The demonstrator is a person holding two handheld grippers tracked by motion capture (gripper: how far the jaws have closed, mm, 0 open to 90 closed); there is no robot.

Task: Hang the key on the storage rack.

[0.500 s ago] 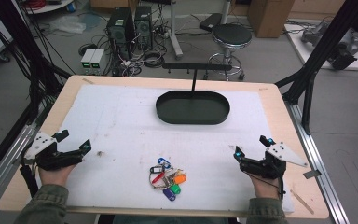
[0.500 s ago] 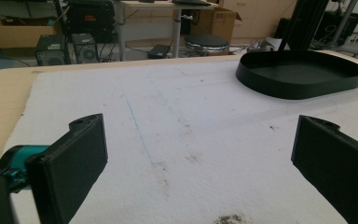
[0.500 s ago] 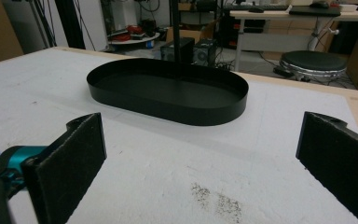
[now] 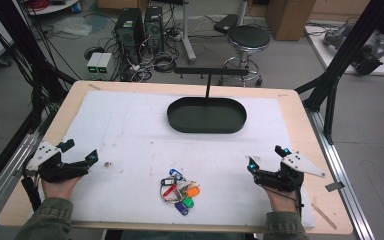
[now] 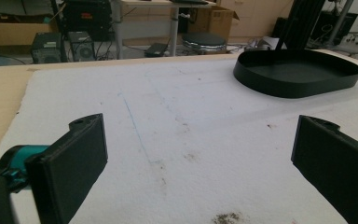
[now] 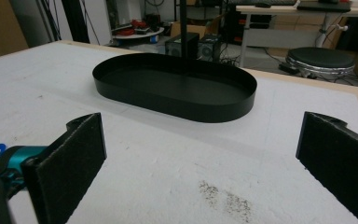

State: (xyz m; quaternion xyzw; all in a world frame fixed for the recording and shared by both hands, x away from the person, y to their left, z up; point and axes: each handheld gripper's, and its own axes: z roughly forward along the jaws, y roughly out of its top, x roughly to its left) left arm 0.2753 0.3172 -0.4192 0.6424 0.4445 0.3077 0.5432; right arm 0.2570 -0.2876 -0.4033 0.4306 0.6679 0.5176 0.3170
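Note:
A bunch of keys with coloured tags (image 4: 179, 191) lies on the white mat near the front edge, between my two hands. A black oval tray (image 4: 207, 115) sits at the back middle, also seen as the tray (image 5: 298, 72) and tray (image 6: 177, 88). My left gripper (image 4: 80, 150) rests at the front left, jaws wide open with bare mat between them (image 5: 198, 154). My right gripper (image 4: 266, 156) rests at the front right, also open with nothing between its jaws (image 6: 200, 158). Both point toward the tray.
A thin black post with a crossbar (image 4: 208, 80) rises behind the tray. The white mat (image 4: 130, 130) covers most of the wooden table (image 4: 300, 115). Dark frame struts (image 4: 340, 65) stand at both sides. A stool and computer cases are on the floor beyond.

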